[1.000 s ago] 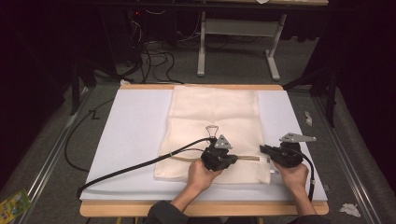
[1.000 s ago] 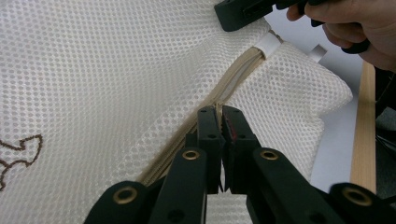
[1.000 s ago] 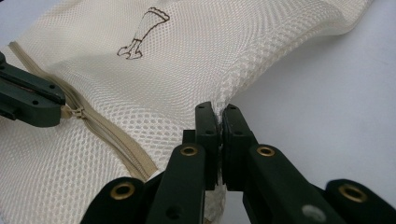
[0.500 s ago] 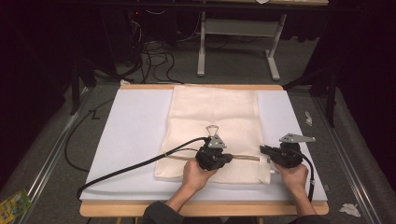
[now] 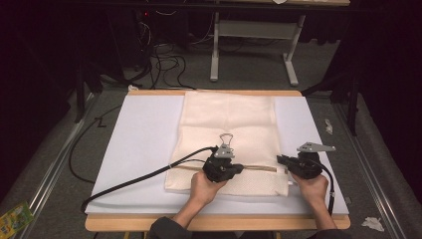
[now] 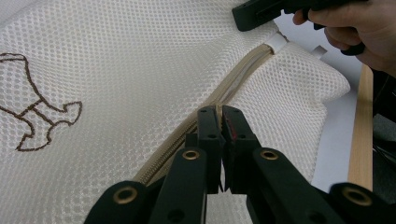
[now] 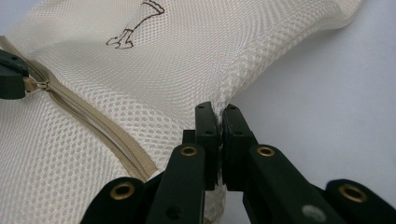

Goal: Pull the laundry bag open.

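Note:
A cream mesh bag (image 5: pixel 229 124) lies flat on the white board (image 5: pixel 144 139), its beige zipper (image 5: pixel 259 168) running across near the front. My left gripper (image 5: pixel 241 168) points right along the zipper (image 6: pixel 243 70). Its jaws (image 6: pixel 220 114) are shut, and in the right gripper view they pinch the zipper pull (image 7: pixel 35 85). My right gripper (image 5: pixel 279 159) points left at the bag's right edge. It is shut (image 7: pixel 218 112) on a fold of the mesh (image 7: pixel 187 56) just beyond the zipper's end. A brown stitched figure (image 6: pixel 37 112) marks the bag.
The board rests on a wooden table whose front edge (image 5: pixel 124 222) is near the person's forearms. A black cable (image 5: pixel 139 177) trails left from my left gripper across the board. Beyond the table stand a metal frame (image 5: pixel 249 45) and floor cables (image 5: pixel 164 59).
My left gripper has slid a little to the left along the zipper, away from the right gripper. The right gripper has stayed where it was.

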Tool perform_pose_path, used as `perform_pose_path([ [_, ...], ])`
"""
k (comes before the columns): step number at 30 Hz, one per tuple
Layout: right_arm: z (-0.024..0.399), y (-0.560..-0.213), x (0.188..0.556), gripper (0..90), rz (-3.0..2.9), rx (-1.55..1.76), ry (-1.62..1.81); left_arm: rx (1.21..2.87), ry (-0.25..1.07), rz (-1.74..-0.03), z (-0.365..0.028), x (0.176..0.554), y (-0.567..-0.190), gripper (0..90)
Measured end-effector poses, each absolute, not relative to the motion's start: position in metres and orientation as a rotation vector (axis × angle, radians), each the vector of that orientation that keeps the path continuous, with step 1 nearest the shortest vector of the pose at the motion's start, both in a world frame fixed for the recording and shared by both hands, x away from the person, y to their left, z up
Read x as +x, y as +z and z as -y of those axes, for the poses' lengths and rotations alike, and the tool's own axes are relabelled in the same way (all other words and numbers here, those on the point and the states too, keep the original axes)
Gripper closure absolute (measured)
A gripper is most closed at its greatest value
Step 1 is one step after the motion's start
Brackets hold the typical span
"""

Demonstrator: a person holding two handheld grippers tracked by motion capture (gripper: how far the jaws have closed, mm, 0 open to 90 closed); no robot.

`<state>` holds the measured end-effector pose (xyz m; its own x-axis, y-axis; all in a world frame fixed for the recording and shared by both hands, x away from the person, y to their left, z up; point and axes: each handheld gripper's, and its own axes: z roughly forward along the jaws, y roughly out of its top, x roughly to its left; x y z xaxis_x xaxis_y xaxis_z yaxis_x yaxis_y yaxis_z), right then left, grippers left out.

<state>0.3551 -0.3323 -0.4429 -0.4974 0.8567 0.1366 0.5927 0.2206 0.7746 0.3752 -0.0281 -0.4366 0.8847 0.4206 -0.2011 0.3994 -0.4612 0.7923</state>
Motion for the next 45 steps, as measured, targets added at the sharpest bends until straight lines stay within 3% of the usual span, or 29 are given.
perform_pose_path([
  [45, 0.332, -0.444, 0.357, 88.2, -2.171, 1.334, 1.163, 2.066, 0.092, -0.637, -0.009, 0.373, -0.431, 87.1],
])
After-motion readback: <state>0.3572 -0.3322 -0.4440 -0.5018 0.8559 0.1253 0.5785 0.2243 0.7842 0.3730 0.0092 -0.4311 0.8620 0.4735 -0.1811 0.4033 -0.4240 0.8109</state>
